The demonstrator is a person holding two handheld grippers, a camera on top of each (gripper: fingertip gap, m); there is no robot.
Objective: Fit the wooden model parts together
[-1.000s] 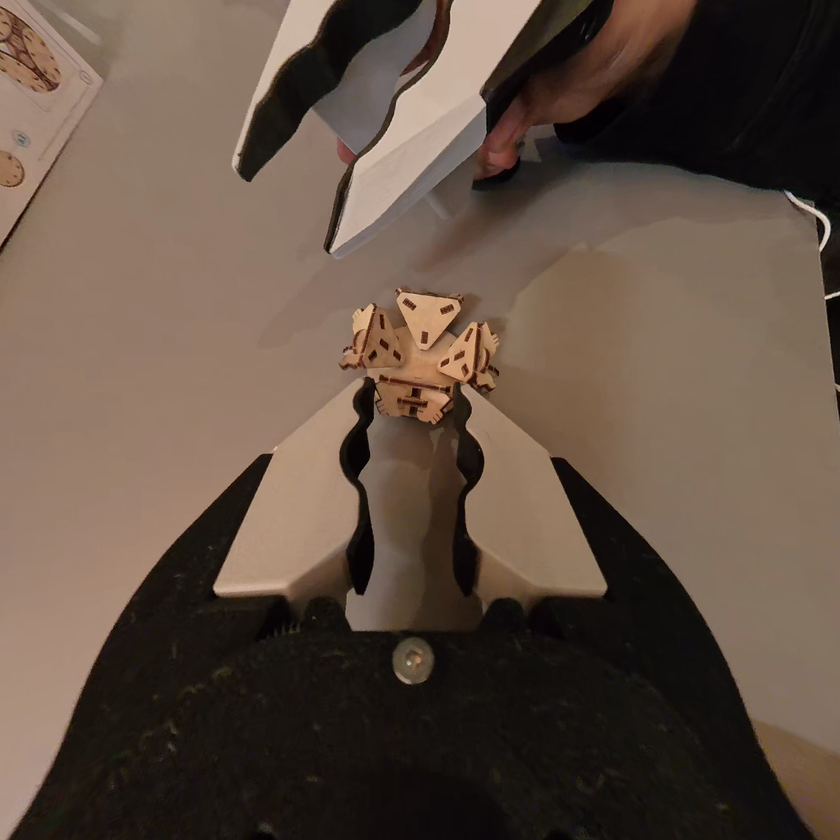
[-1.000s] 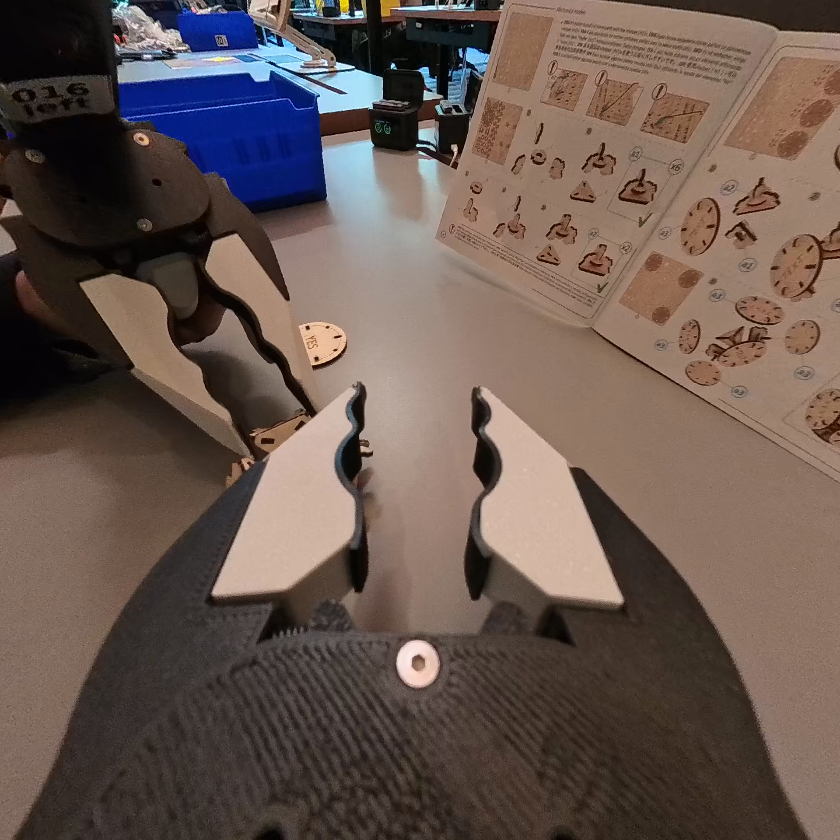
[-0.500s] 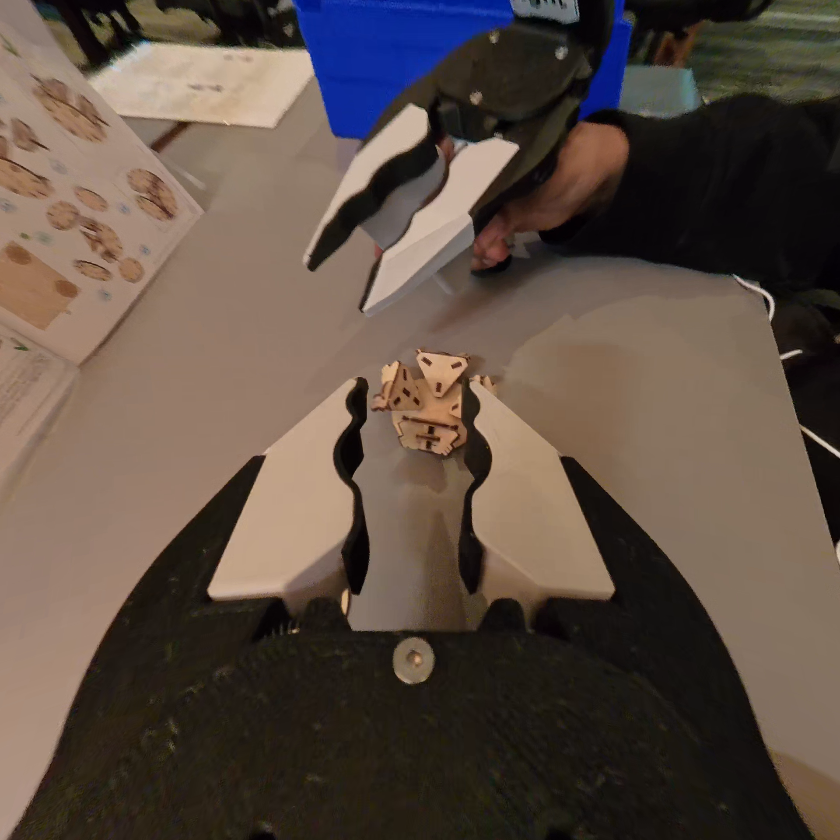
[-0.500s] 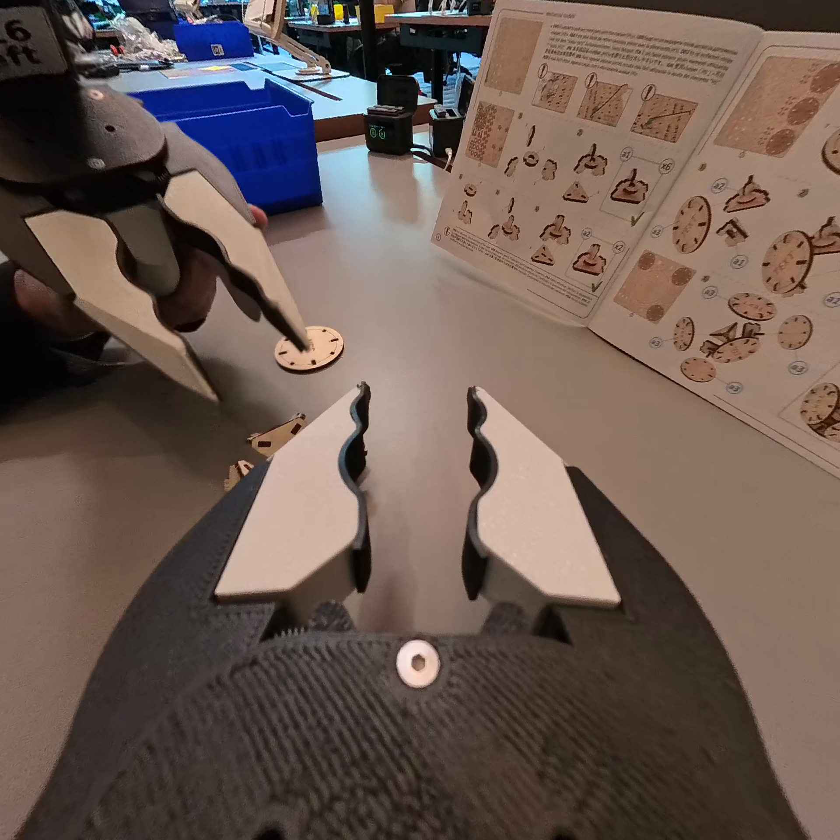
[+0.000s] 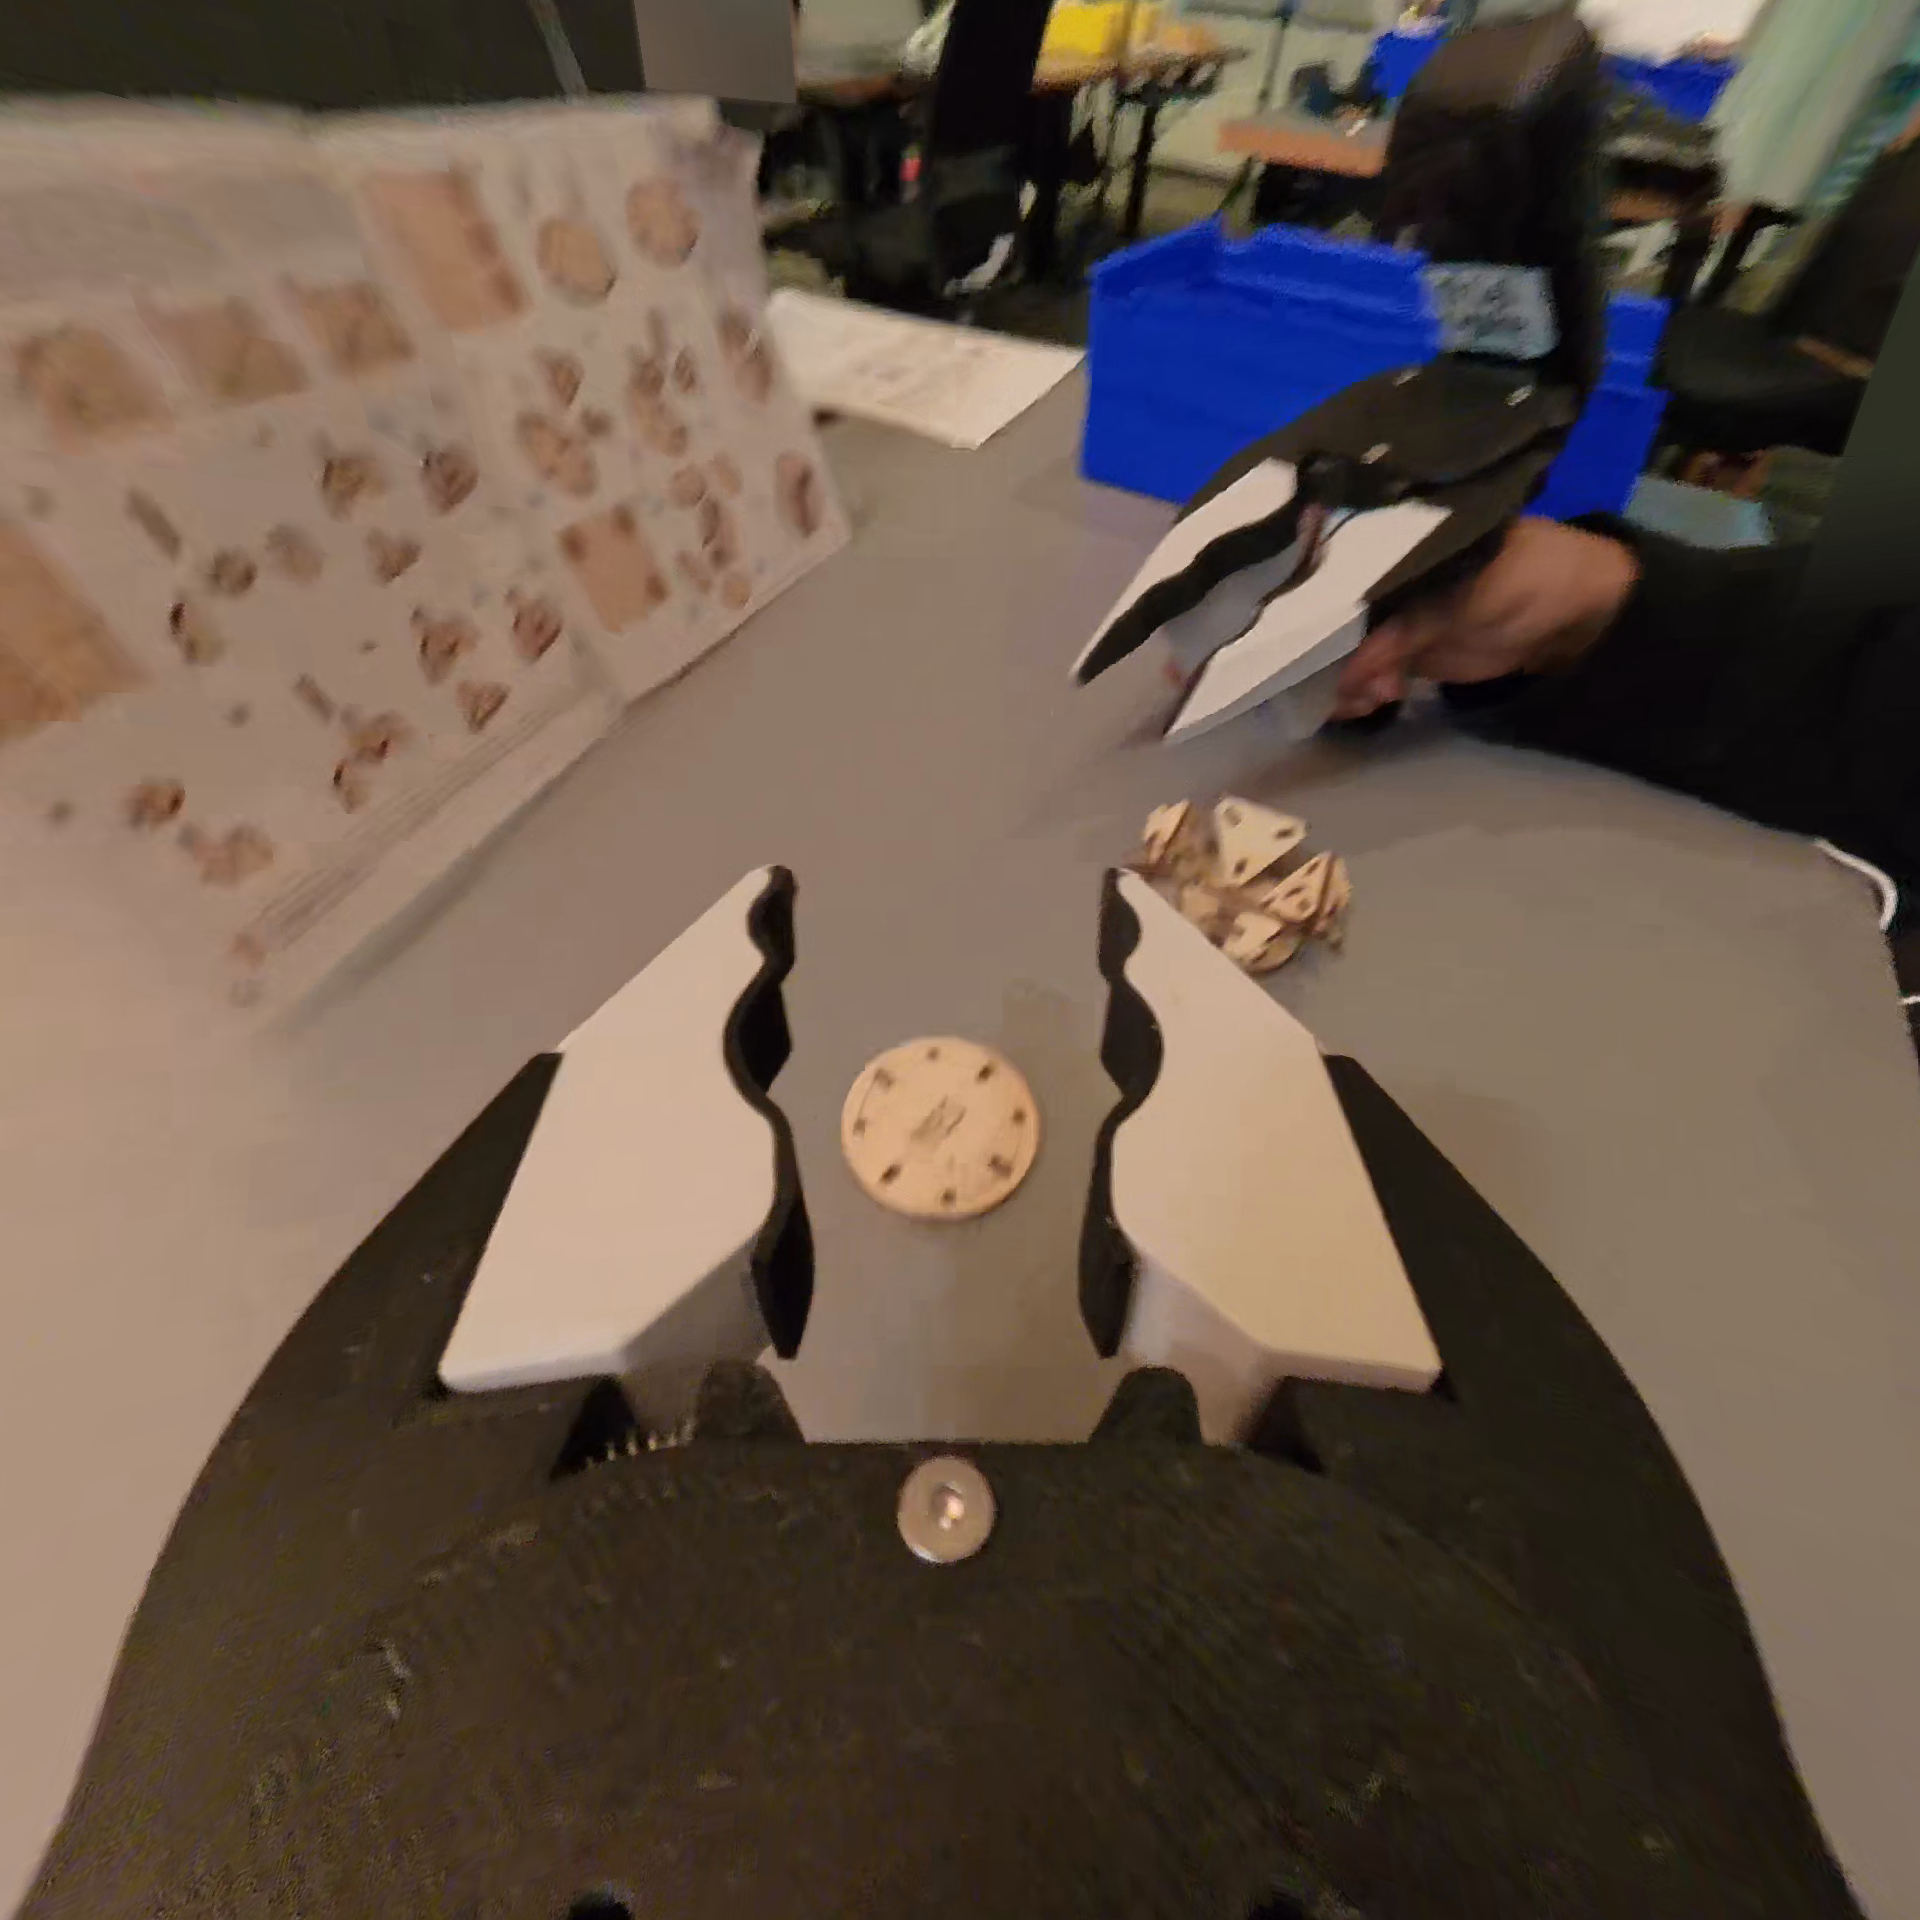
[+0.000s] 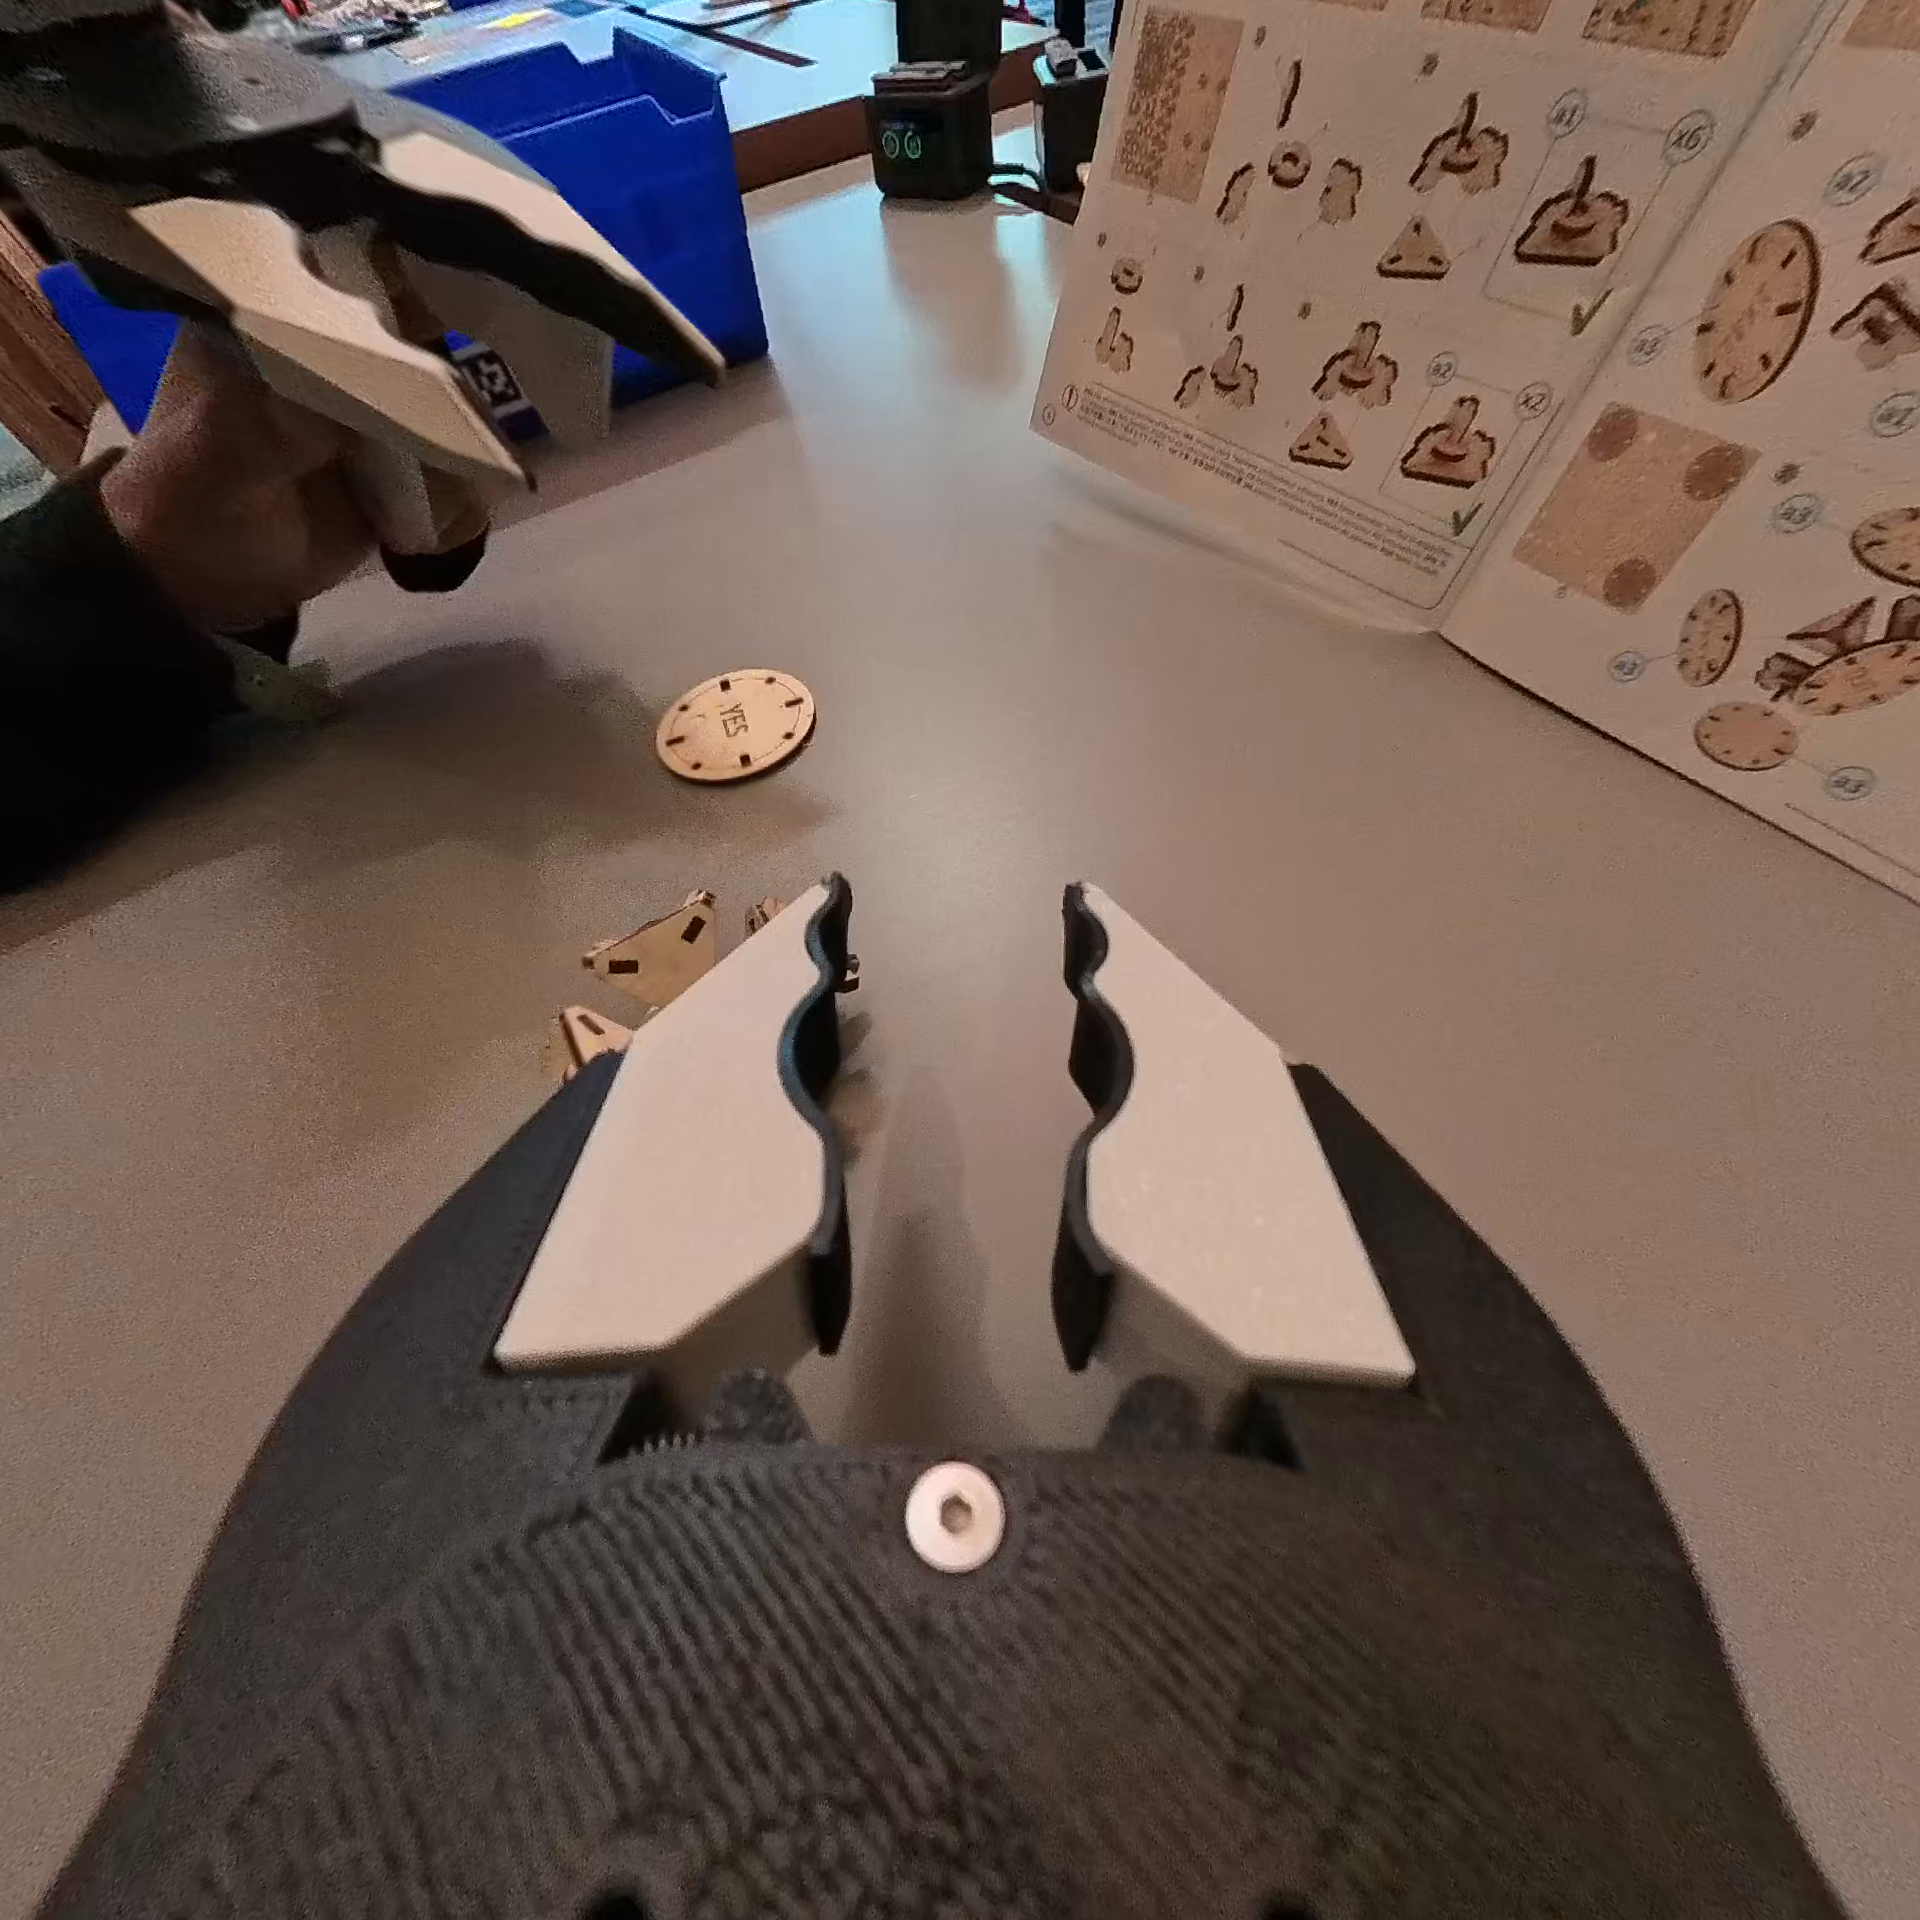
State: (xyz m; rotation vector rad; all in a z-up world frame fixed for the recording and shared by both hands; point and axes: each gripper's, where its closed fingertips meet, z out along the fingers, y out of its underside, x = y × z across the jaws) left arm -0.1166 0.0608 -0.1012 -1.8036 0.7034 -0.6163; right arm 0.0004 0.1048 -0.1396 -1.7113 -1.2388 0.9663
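My left gripper (image 5: 945, 883) is open and empty, held above the grey table (image 5: 935, 675). A round wooden disc (image 5: 940, 1127) lies flat on the table below the gap between its fingers, touching neither. A small wooden assembly of triangular pieces (image 5: 1247, 894) lies just right of its right fingertip. My right gripper (image 6: 956, 891) is open and empty, low over the table, with the assembly (image 6: 655, 956) partly hidden under its left finger. In the right wrist view the left gripper (image 6: 618, 424) hangs in the air above and left of the disc (image 6: 736, 724). The right gripper also shows in the left wrist view (image 5: 1130, 704), beyond the assembly.
An open instruction booklet (image 6: 1455, 364) stands propped at the table's side, blurred in the left wrist view (image 5: 364, 520). A blue bin (image 6: 644, 187) and a black device (image 6: 930, 125) stand at the far edge. A person's hand holds each gripper.
My left gripper opened off the wooden assembly, leaving it on the table, then rose and swung left over the disc, opening wider. My right gripper stayed near the assembly.
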